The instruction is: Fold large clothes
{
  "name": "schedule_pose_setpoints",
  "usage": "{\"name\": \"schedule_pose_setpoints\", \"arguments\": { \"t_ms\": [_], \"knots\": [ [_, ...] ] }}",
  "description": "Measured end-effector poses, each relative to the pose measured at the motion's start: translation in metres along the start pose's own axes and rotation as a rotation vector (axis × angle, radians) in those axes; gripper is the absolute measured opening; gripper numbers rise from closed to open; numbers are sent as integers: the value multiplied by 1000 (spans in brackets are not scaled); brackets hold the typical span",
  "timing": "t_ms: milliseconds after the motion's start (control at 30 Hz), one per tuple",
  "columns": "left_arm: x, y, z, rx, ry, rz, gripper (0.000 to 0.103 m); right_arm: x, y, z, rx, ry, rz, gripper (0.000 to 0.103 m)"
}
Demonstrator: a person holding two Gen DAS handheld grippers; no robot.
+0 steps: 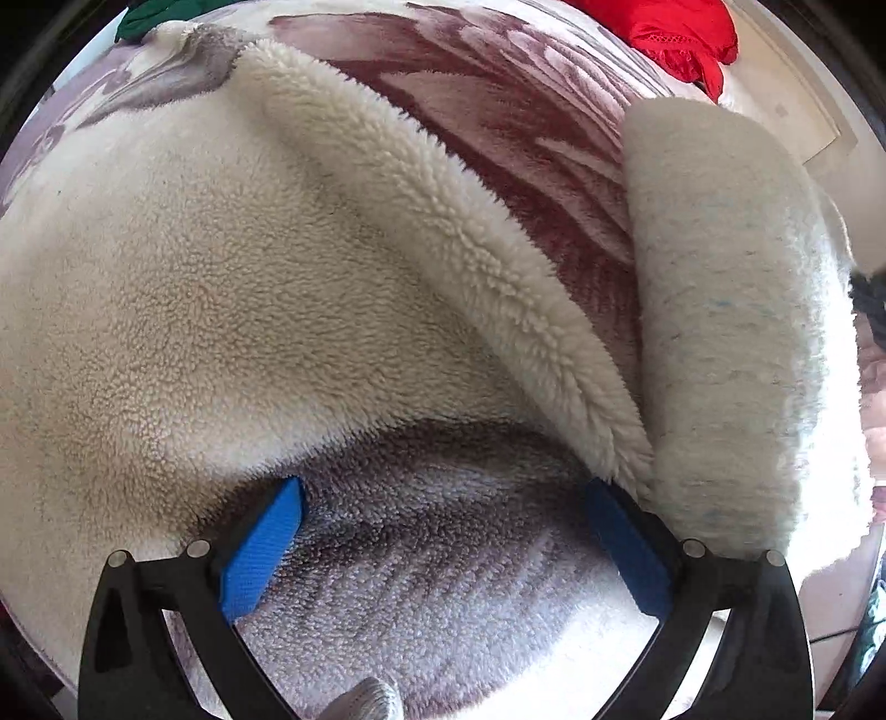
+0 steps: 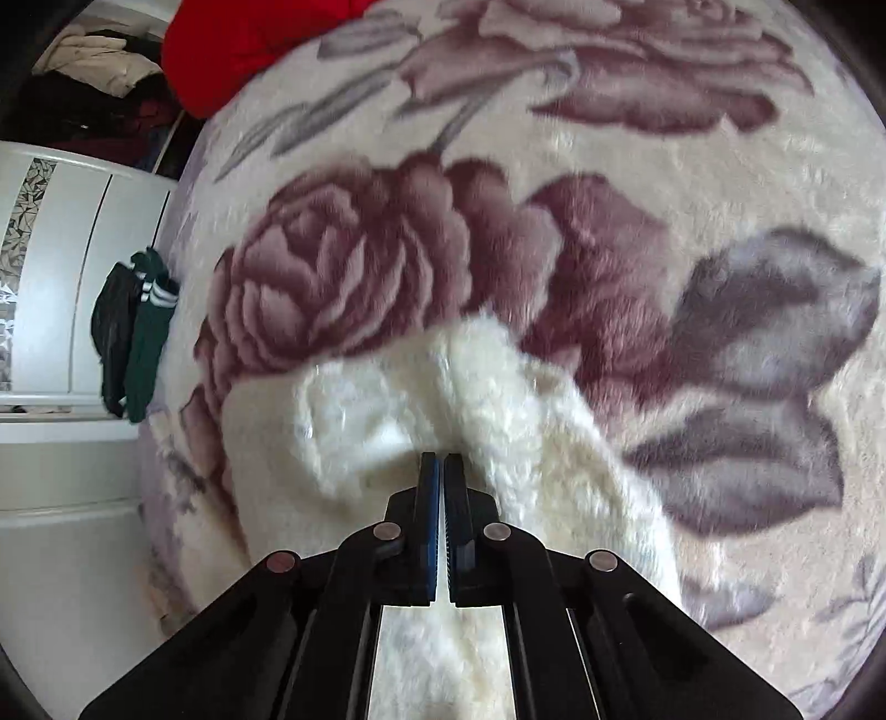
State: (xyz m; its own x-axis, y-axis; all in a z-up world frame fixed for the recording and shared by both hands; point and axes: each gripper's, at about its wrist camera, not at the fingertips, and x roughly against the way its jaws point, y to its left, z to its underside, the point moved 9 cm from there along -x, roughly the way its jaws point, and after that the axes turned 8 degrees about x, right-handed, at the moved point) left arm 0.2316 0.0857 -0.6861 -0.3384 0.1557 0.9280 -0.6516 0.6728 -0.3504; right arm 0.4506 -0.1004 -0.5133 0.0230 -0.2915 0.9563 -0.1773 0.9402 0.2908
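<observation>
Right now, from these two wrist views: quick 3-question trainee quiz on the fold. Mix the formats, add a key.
1. True or false: the left tool is shut on the cream fleece garment.
2. Multiple choice: what is the right tool pinching?
A. red garment
B. cream fleece garment
C. dark green garment
3. Fill in: the fleece lies on a ____-patterned blanket.

Key
1. False: its jaws are spread wide over the blanket, with nothing between them.
2. B: its jaws are closed on a fold of the fleece.
3. Floral (rose).
</observation>
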Motion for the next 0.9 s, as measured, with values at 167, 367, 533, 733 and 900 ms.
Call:
{"name": "schedule_pose_setpoints", "arguments": {
  "t_ms": [167, 367, 533, 733, 900],
  "knots": [
    [31, 6, -11, 52, -37, 43, 103, 14, -22, 28, -13, -20, -59, 91],
    [51, -17, -37, -21, -120, 29, 103, -21, -12, 58, -82, 33, -316, 91],
    [38, -60, -55, -113, -130, -23, 103, -38, 11, 61, 0, -24, -260, 51],
    [49, -88, -79, -123, -144, 37, 103, 2, 35, 57, 126, -93, -166, 19],
    [50, -135, -88, -173, -144, 83, 103, 21, 6, 51, 41, -120, -101, 19]
  ]
}}
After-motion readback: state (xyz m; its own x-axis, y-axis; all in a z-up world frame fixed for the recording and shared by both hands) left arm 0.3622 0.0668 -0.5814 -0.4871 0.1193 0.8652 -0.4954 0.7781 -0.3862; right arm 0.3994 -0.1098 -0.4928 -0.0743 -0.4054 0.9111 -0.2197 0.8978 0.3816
